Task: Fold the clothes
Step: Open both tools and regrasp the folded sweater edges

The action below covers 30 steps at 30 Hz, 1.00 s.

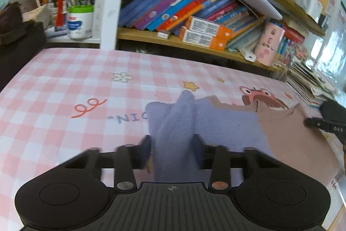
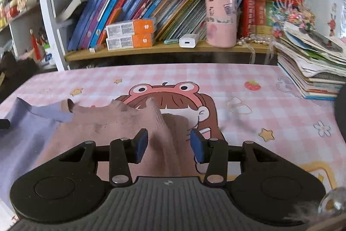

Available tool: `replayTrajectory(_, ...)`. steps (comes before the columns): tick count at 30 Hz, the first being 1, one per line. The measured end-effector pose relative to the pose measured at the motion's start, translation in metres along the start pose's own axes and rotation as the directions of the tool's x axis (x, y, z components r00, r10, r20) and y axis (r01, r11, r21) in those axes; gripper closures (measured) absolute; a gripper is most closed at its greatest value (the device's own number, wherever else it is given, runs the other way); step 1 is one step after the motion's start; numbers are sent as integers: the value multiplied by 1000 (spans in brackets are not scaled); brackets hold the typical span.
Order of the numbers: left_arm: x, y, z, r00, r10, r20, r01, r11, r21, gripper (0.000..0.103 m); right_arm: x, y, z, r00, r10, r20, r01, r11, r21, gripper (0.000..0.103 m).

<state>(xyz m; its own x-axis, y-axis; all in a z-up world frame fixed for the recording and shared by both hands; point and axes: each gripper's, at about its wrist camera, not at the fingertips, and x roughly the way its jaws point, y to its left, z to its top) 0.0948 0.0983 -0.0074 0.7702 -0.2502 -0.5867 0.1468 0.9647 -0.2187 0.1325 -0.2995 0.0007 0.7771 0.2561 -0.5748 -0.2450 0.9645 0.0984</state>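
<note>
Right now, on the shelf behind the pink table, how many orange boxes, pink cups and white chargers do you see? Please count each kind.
Orange boxes: 2
Pink cup: 1
White charger: 1
Total: 4

Both tongs, left (image 1: 172, 149) and right (image 2: 168, 145), are matte black with a ribbed centre plate bearing a crosshair mark, two round discs at the sides, silver and copper-coloured pivot screws, and blue pads (image 2: 141, 144) on the fingers.
</note>
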Motion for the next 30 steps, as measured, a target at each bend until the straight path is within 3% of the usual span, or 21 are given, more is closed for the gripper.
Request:
replayTrajectory(1,-3,-1,0,1000,-8,16,8,1000,-6,95,2,0,1,1000,10,-9,-10,1000,-4,85)
replayTrajectory(2,-6,-1,0,999,-16,31,17,1000,-12,95,3,1,1,1000,25,-19,-25,1000,-8,97)
replayTrajectory(7,-31,-13,5,986,-93,140,95,996,-4,96,-30,-7,2,989,66,131,-73,996,48,97)
replayTrajectory(10,-20,-12,11,990,-71,120,73,997,-12,96,-36,-11,3,987,35,159,-44,998,52,97)
replayTrajectory(15,18,0,-3,1000,-18,26,20,998,-67,95,7,-27,-5,1000,19,-1,-18,990,138,96)
replayTrajectory(16,17,4,-6,999,-28,38,31,996,-88,91,11,-31,-8,1000,29,-10,-27,986,167,94)
replayTrajectory(18,13,15,-8,997,-64,51,71,986,-152,85,9,-40,-11,999,46,2,-45,975,219,88)
replayTrajectory(20,11,23,-9,995,-89,54,98,976,-194,77,5,-48,-12,998,58,-1,-56,966,254,74)
replayTrajectory(21,11,24,-11,994,-98,50,106,973,-205,70,3,-51,-12,998,65,-5,-61,963,263,72)
replayTrajectory(22,12,26,-12,993,-106,46,113,970,-215,64,2,-54,-13,997,76,-12,-70,959,273,71)
replayTrajectory(24,12,30,-14,992,-122,39,128,963,-236,64,1,-61,-17,994,108,-25,-95,947,307,71)
replayTrajectory(30,13,35,-14,994,-106,31,110,960,-259,74,7,-64,-20,981,192,-38,-163,907,388,86)
